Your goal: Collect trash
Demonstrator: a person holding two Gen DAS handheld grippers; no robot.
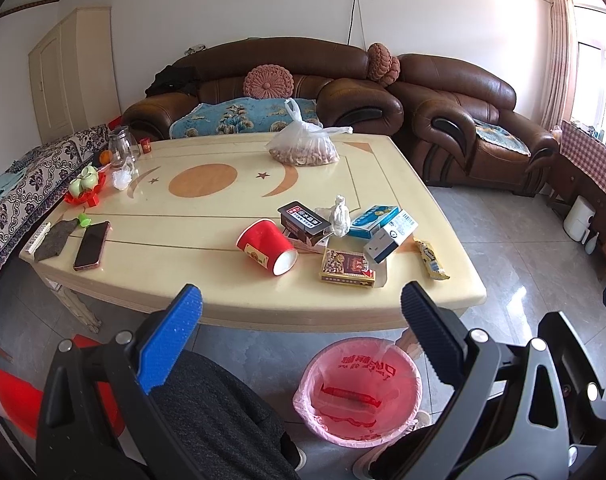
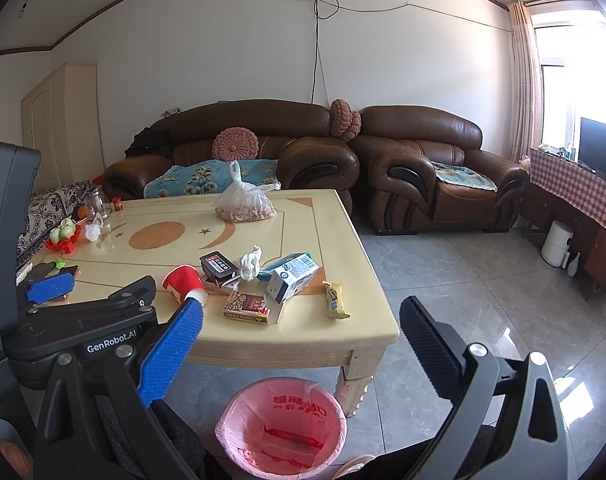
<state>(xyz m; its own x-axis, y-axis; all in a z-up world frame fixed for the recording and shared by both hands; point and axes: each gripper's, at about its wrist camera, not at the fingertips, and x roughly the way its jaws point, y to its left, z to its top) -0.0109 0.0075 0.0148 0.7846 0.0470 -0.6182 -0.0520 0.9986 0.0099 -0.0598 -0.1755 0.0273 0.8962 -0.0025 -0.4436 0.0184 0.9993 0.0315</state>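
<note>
Both of your wrist cameras looked forward and slightly down from the near edge of the bench point(image 1: 151, 216), facing the brown sofa point(image 1: 263, 80) at 12 o'clock. The left view sat closer in, the bench filling its middle. The right view stood a little further back and to the right, catching the left hand-held gripper point(image 2: 99, 292) at 9 o'clock. Both shared the bench, sofa and pink bin point(image 2: 281, 426) at 6 o'clock.
</note>
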